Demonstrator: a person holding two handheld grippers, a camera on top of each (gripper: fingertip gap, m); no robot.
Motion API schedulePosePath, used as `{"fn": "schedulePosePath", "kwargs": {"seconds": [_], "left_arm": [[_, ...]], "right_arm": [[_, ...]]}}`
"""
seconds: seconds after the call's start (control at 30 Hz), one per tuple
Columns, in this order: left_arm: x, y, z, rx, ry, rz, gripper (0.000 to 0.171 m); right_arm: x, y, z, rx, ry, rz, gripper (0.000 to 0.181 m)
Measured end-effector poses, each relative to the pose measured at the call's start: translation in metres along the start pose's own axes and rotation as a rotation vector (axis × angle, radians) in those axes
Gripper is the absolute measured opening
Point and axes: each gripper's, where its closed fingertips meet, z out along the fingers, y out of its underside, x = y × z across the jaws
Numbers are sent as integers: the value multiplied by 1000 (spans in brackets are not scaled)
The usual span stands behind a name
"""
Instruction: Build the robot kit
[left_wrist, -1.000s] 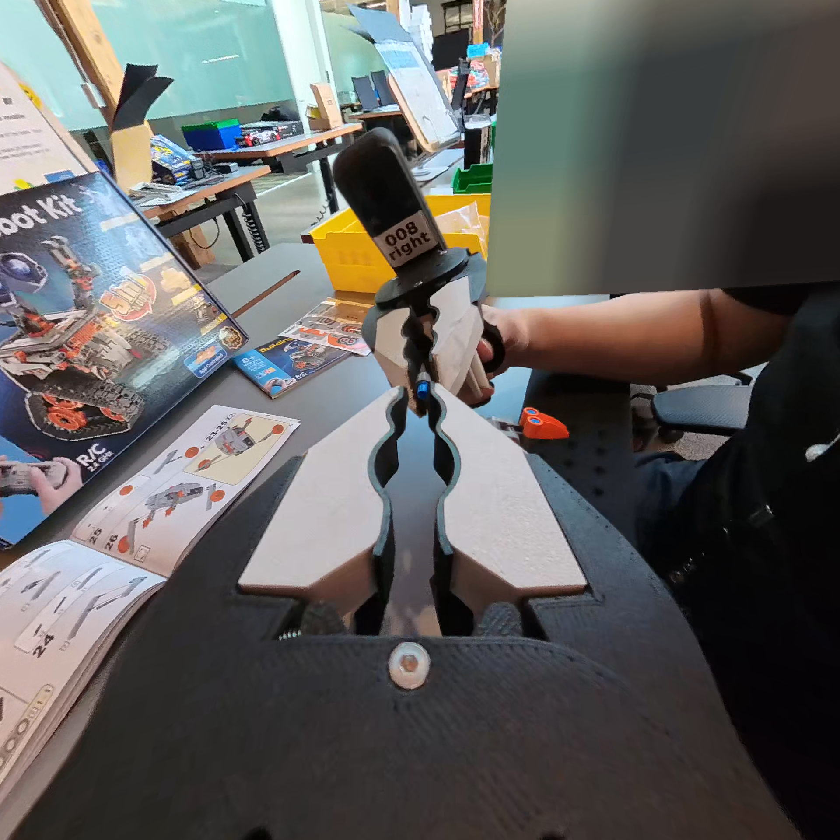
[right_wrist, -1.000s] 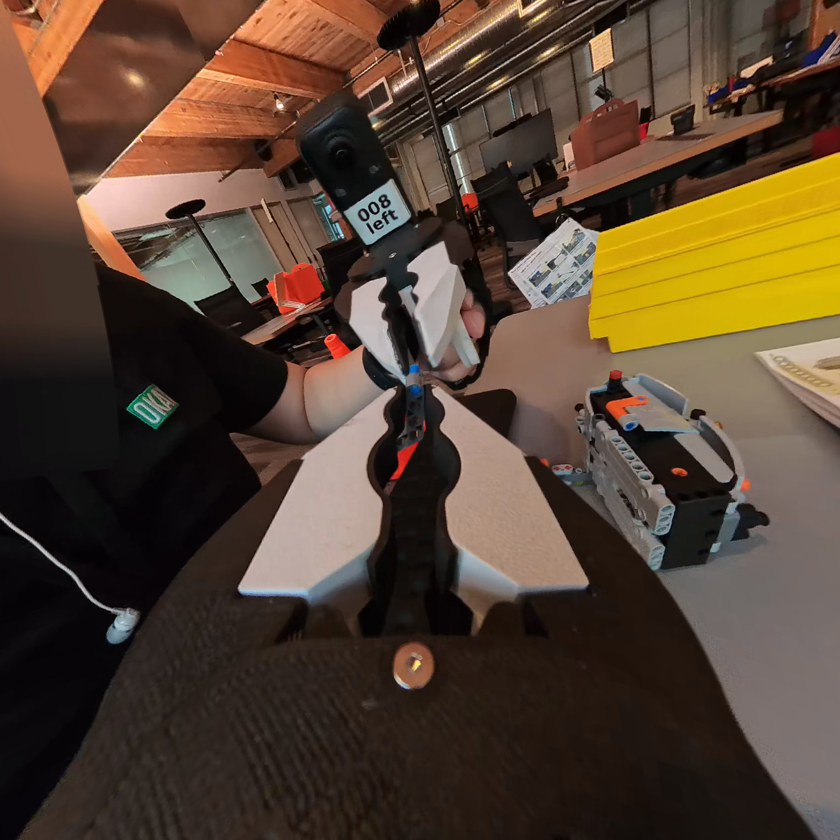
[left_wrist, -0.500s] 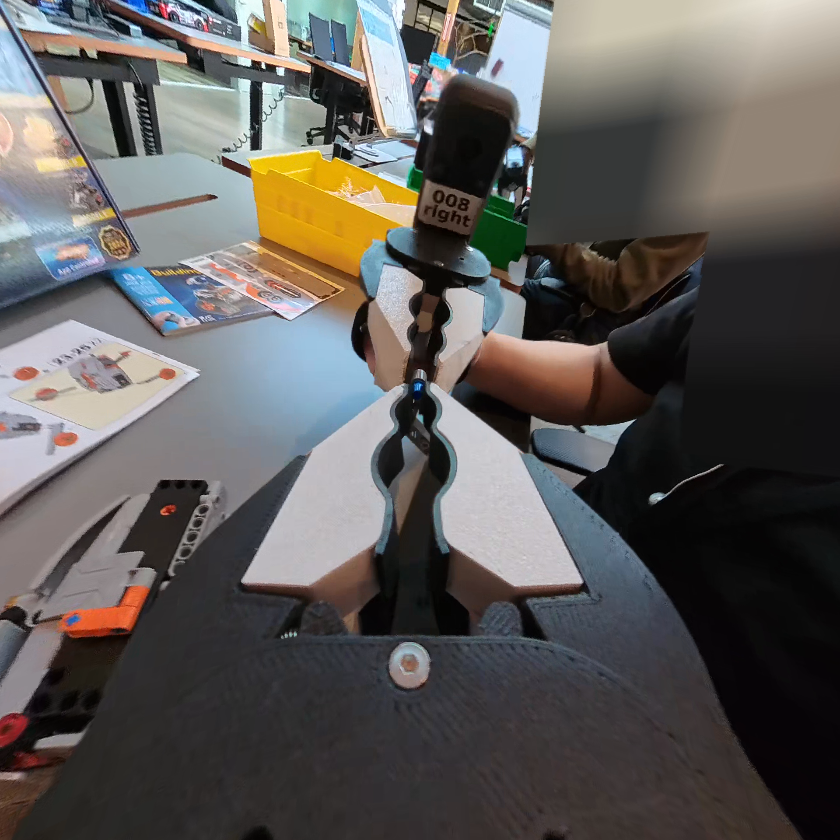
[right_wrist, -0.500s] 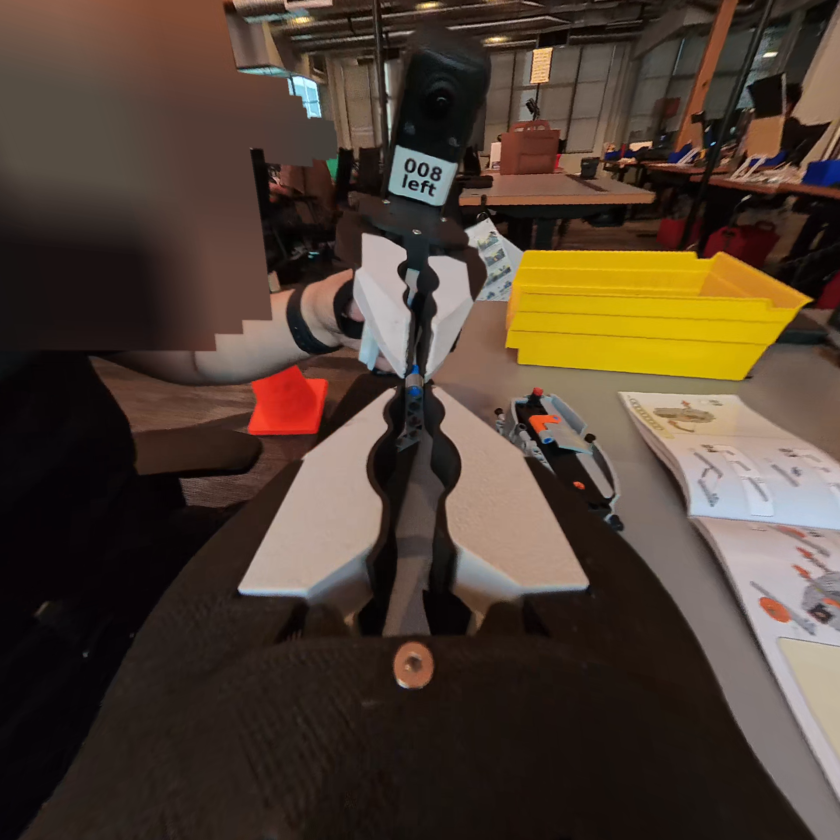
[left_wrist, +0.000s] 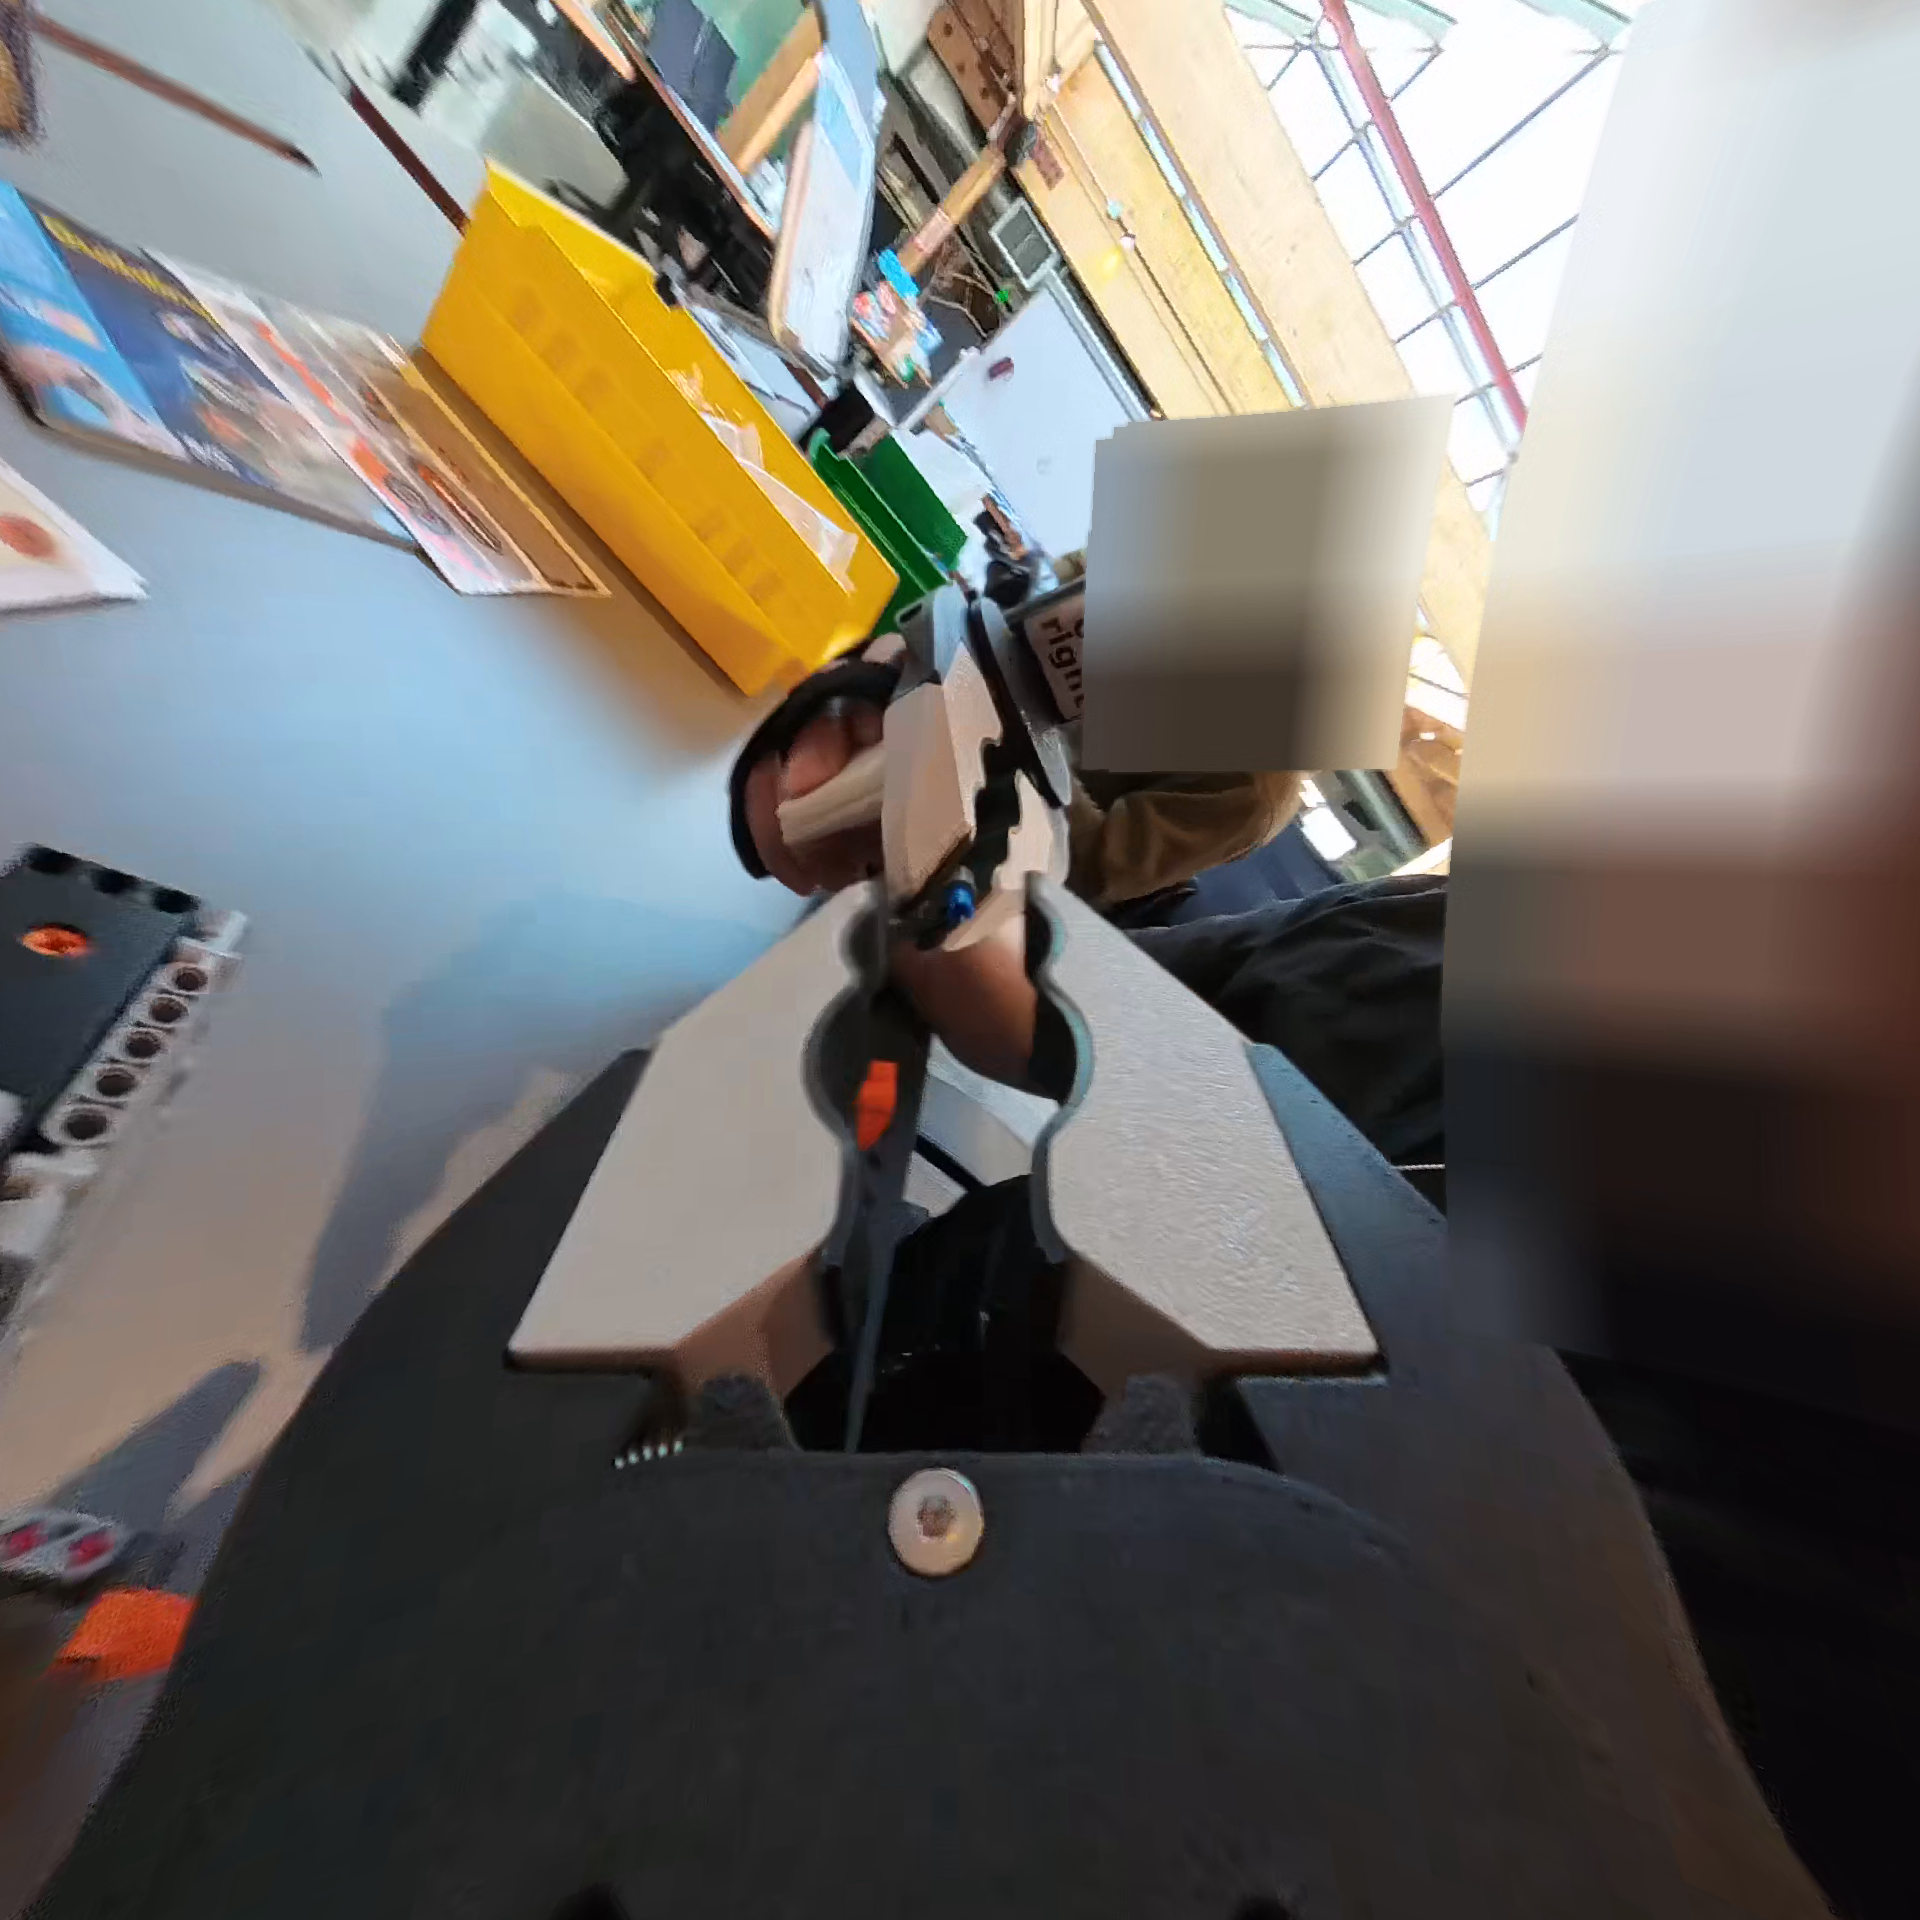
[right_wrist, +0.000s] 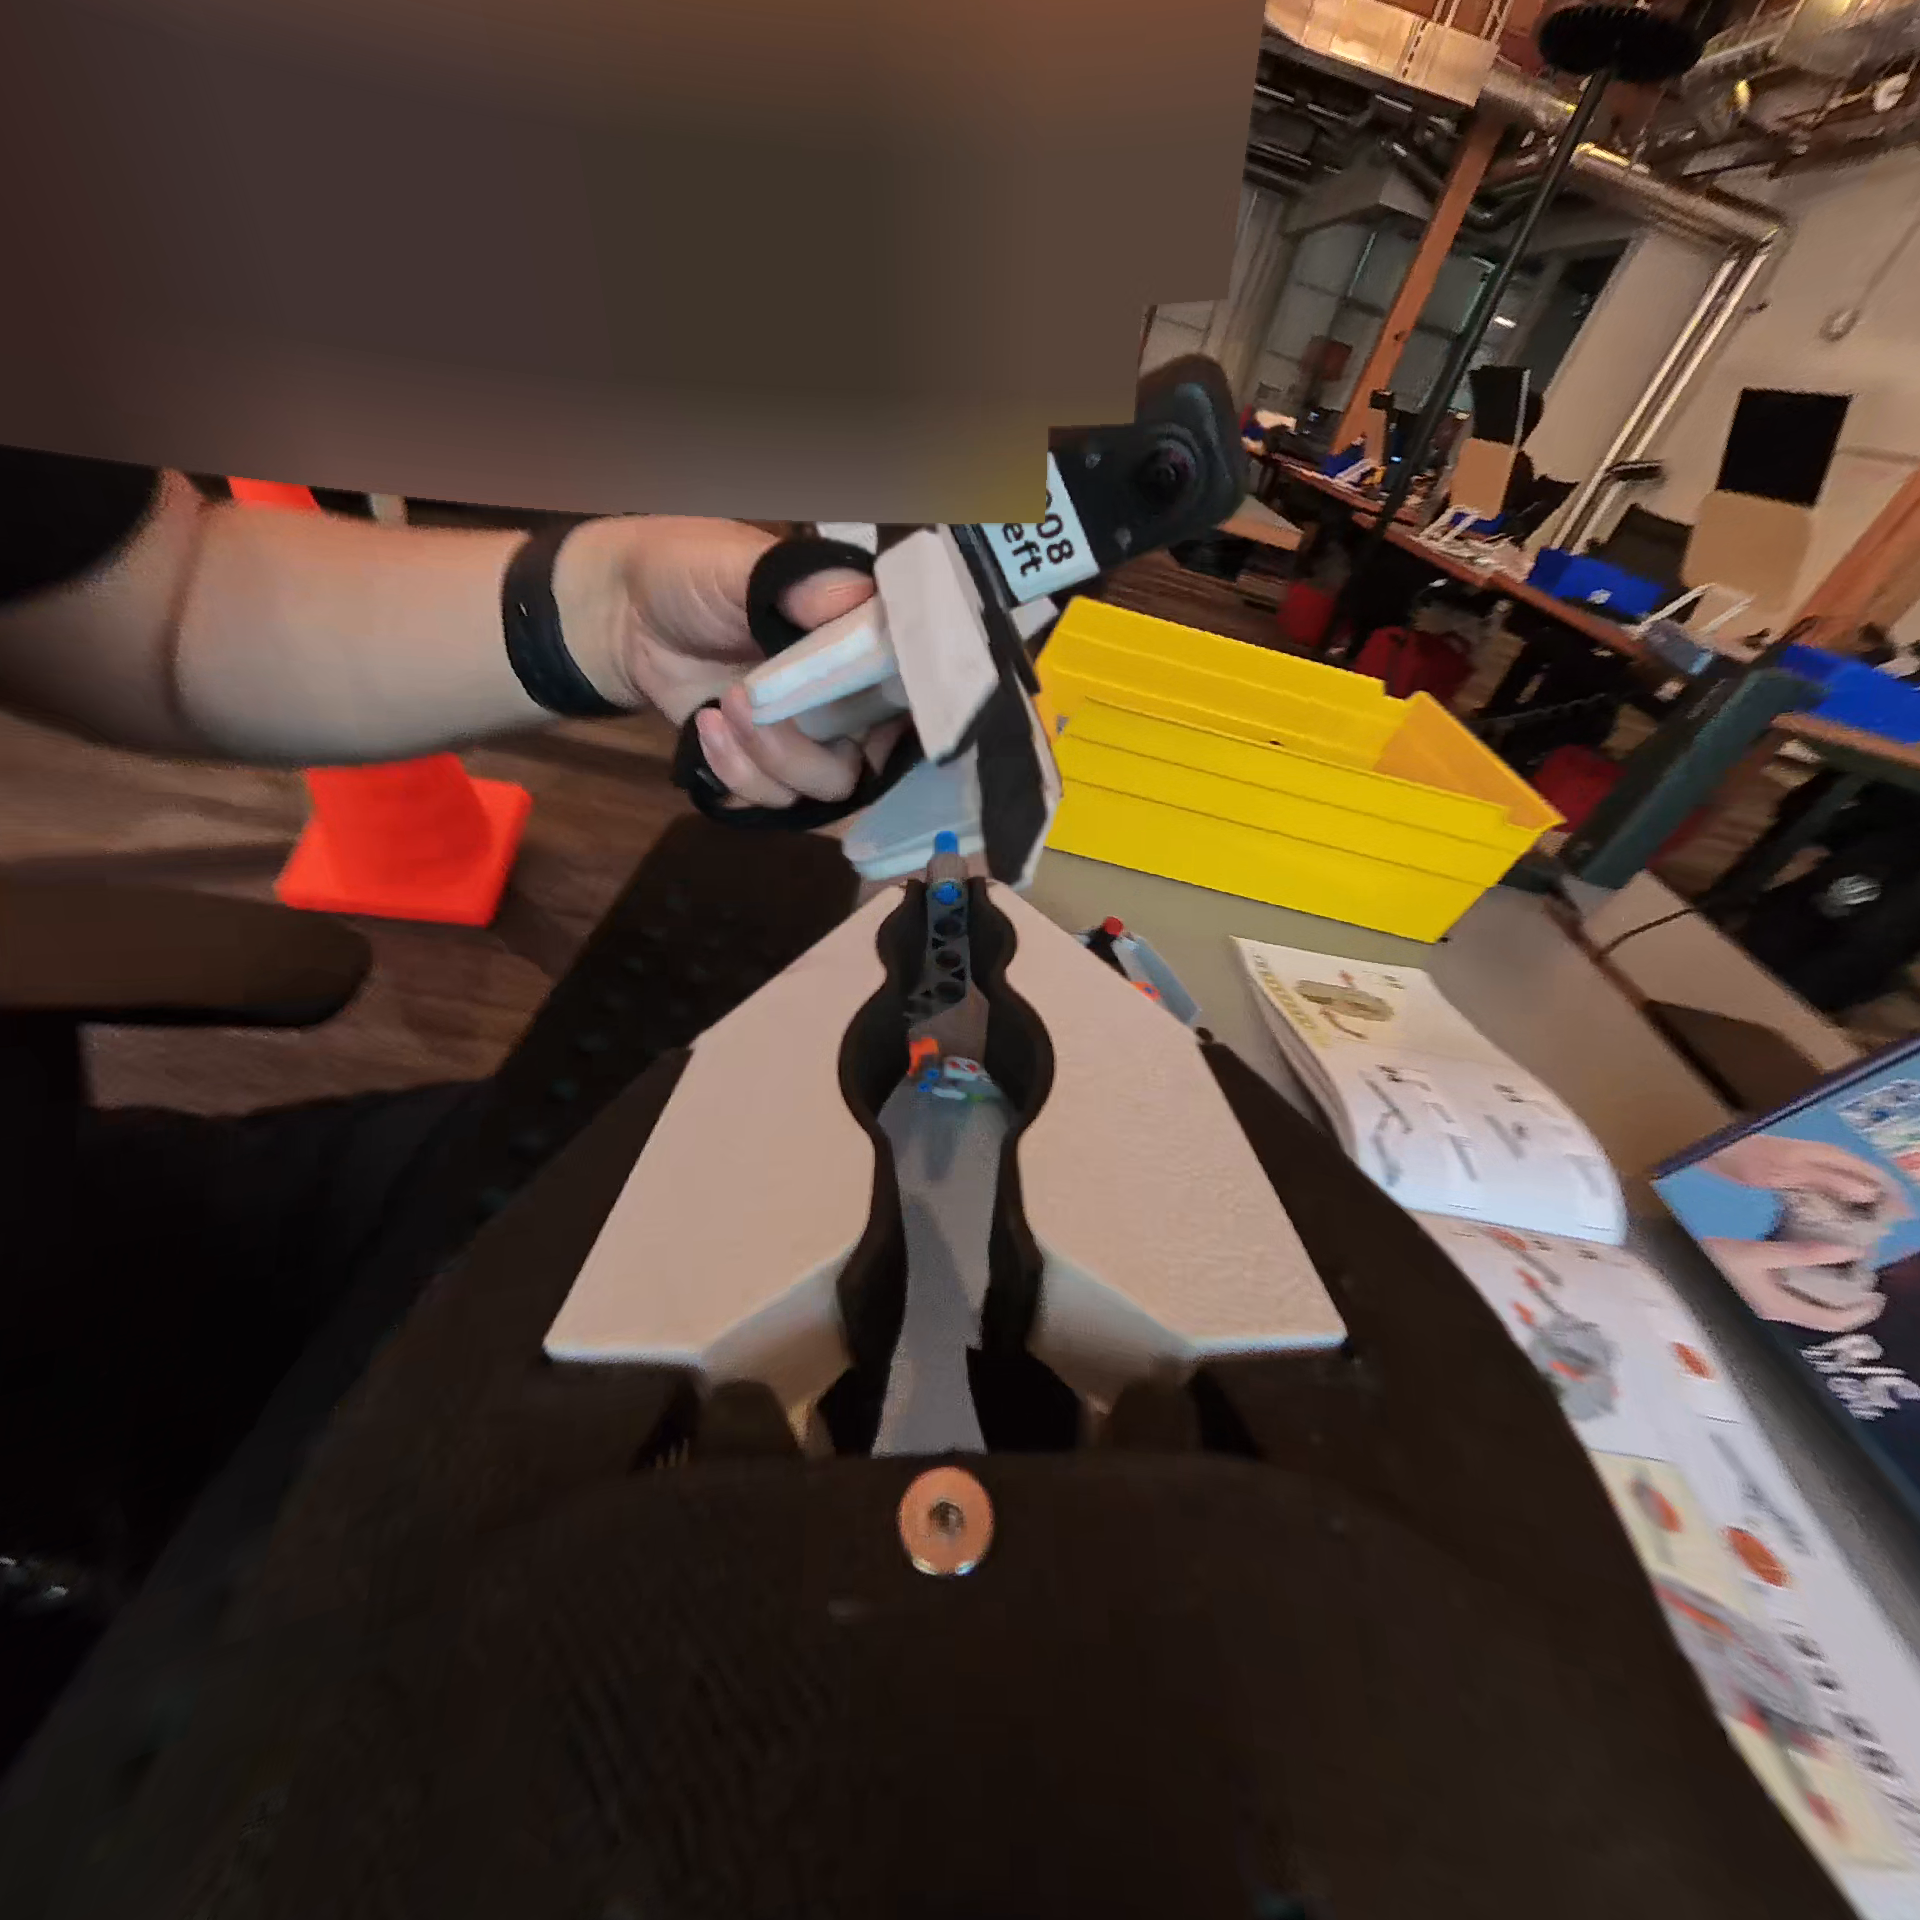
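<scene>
Fingers of the right gripper (right_wrist: 943, 894) pinch a dark grey perforated beam (right_wrist: 940, 951) carrying a blue pin (right_wrist: 945, 894) at its tip, held tip-forward toward the left gripper (left_wrist: 956, 914); that gripper's fingers stand spread, nothing between them, tips just beside the blue pin (left_wrist: 958, 902), probably having let go or about to take hold; both grippers hang above the grey table (left_wrist: 416, 790), well apart from the black and grey brick assembly (left_wrist: 94, 997); an open instruction booklet (right_wrist: 1423, 1101) and a stack of yellow bins (right_wrist: 1278, 769) lie beyond, within reach for reference.
</scene>
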Motion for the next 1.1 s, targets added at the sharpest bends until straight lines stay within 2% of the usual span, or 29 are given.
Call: {"fn": "schedulePosePath", "kwargs": {"seconds": [0.17,0.23,0.33,0.43,0.57,0.67,0.77,0.9,0.97,1.1], "left_arm": [[-6,-4,-16,25,-200,365,16],[5,-4,-14,55,-187,470,9],[12,-2,-8,61,-180,542,7],[1,1,-2,13,-228,544,7],[0,2,2,31,-190,510,1],[-7,3,1,32,-211,496,10],[-10,3,-1,39,-215,496,2],[-13,5,-2,42,-219,488,12],[-14,6,-3,44,-216,483,3],[-18,9,-9,44,-236,483,2]], "right_arm": [[3,-7,-3,80,-87,236,7],[1,-7,-2,96,-138,323,7],[-3,-8,-1,118,-220,455,7],[-1,-7,0,120,-223,478,7],[-1,-1,2,92,-220,499,7],[0,5,4,64,-221,523,7],[0,8,5,52,-228,544,7],[-1,14,8,22,-235,560,7],[-3,16,11,8,-241,559,7],[-4,18,19,-10,-256,562,7]]}}
